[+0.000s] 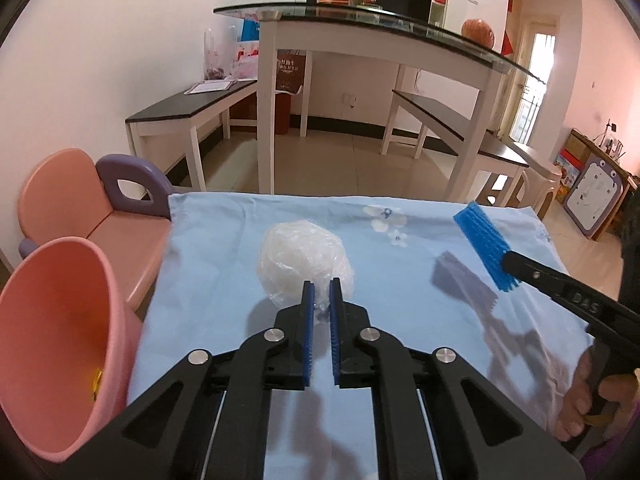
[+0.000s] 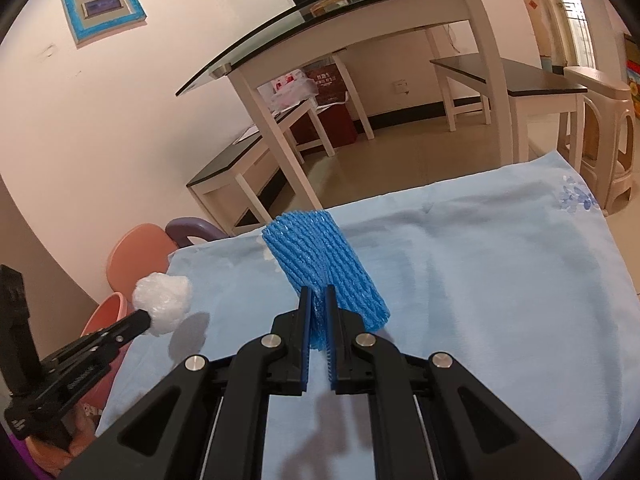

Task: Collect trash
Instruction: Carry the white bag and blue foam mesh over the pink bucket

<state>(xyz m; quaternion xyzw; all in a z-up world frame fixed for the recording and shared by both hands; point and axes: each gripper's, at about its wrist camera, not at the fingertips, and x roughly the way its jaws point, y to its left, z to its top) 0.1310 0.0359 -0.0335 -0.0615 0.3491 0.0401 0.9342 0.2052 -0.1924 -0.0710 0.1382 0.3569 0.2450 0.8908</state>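
Two grippers, each holding trash: my left gripper (image 1: pixel 321 286) is clamped on a crumpled plastic wad (image 1: pixel 306 264) above the blue cloth (image 1: pixel 224 280), my right gripper (image 2: pixel 318 292) on a blue foam net (image 2: pixel 324 264). Left of the cloth sits a pink bin (image 1: pixel 60 344), and beyond it a glass table (image 1: pixel 360 24).

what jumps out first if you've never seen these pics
Two tools over a pale blue cloth, each gripping trash: the left tool pinches a crumpled clear plastic ball, the right tool a bright blue foam net sleeve. A pink bucket gapes at the cloth's left edge.
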